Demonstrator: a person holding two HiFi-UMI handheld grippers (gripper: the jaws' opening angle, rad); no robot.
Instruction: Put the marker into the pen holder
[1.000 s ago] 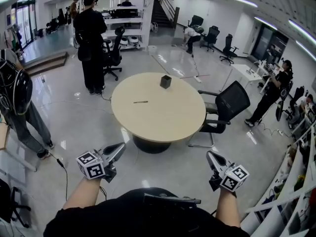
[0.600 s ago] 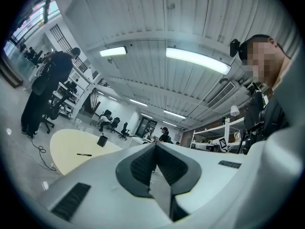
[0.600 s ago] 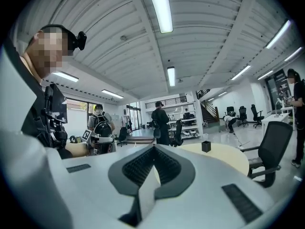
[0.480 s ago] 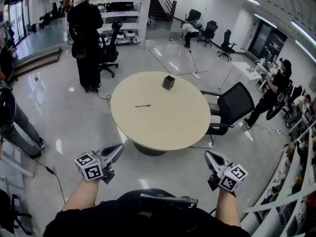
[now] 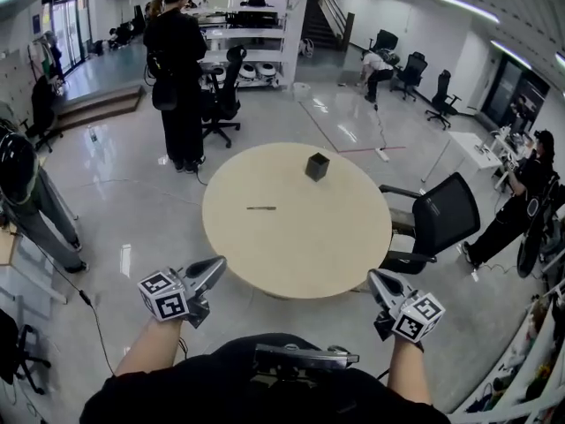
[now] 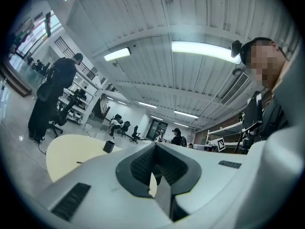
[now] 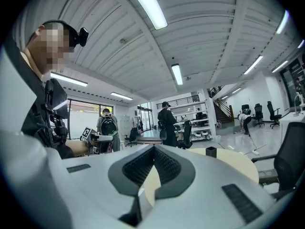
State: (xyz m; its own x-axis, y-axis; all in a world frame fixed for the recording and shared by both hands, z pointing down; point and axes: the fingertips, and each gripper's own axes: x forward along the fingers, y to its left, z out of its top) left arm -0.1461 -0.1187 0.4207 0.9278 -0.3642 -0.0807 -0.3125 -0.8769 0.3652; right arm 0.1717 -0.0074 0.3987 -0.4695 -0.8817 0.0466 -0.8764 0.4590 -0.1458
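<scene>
Looks down on a round counter [image 5: 300, 246] with the marker [image 5: 261, 208] lying flat left of centre, nearer the left edge than the right. Finds the holder [image 5: 317, 166] upright toward the far edge, well apart from the marker, with the marker outside it.

Holds the left gripper [image 5: 218, 262] level near the near-left edge, pointing toward the counter. Shows its fingers [image 6: 138, 163] closed together with nothing between. Holds the right gripper [image 5: 374, 276] level near the near-right edge. Shows those fingers [image 7: 138, 166] shut as well, gripping nothing. Touches neither marker nor holder.

Sees a chair [image 5: 441, 223] just beside the right edge and a person in black [image 5: 181, 78] standing on the floor beyond the far-left edge. Catches a second person [image 5: 31, 201] at the far left and a third [image 5: 521, 201] at the far right.
</scene>
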